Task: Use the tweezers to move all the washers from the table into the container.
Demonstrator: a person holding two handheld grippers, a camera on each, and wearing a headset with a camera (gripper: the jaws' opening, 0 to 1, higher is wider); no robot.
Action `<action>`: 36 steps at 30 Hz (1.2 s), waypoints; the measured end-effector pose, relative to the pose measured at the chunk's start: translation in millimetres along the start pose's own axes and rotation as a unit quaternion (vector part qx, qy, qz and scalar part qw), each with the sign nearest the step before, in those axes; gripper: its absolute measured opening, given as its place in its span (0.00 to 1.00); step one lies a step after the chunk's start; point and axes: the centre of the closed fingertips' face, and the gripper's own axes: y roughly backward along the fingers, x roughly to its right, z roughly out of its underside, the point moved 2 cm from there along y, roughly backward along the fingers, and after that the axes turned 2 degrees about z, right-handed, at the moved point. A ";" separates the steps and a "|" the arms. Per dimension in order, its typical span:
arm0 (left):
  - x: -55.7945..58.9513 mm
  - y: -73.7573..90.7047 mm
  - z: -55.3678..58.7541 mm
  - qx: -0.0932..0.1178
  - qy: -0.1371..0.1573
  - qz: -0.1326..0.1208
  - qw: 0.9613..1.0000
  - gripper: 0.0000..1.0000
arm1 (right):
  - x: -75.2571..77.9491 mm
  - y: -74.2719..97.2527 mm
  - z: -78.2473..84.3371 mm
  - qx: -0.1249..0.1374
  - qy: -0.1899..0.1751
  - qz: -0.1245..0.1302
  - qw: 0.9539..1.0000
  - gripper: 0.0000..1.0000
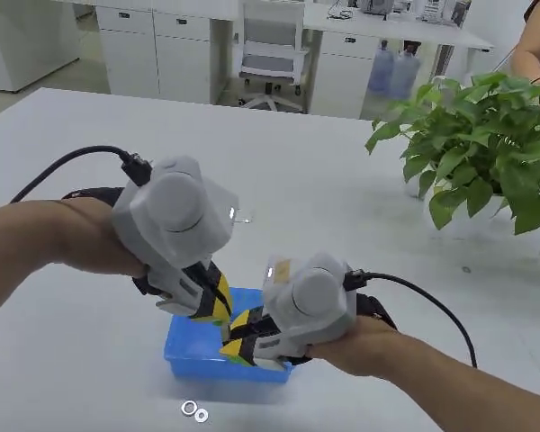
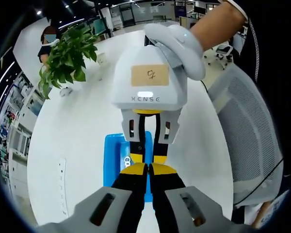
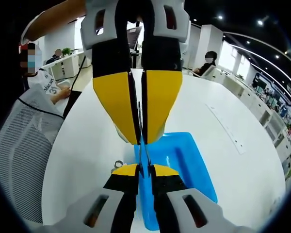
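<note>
L tongs (image 1: 214,304) & R tongs (image 1: 238,335) meet tip-to-tip, both clamped on tweezers (image 3: 142,153) above blue container (image 1: 184,349); 2 washers (image 1: 194,411) on bench (image 1: 342,180) beside it.

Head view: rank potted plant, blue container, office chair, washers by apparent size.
Largest: potted plant.
Next, unranked: office chair and blue container. They look similar; the container is partly covered and the chair is far off.
Smallest: washers.

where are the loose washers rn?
Head view, bottom centre: two washers lie on the table just on the near side of the blue container.
</note>
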 end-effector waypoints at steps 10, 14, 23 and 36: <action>1.2 7.3 0.1 0.002 0.000 -0.011 1.000 0.06 | -2.2 0.6 -8.5 0.006 0.011 0.001 1.000 0.11; 3.3 10.3 1.9 -0.001 0.003 -0.013 1.000 0.06 | -5.0 -0.5 -11.6 0.008 0.014 0.000 1.000 0.11; 13.3 13.8 6.6 -0.004 0.007 -0.015 1.000 0.06 | -16.4 -6.1 -17.2 0.013 0.020 -0.009 1.000 0.11; 30.2 5.8 15.7 -0.005 0.014 -0.003 1.000 0.06 | -35.6 -16.3 -12.1 0.010 0.020 -0.024 0.999 0.11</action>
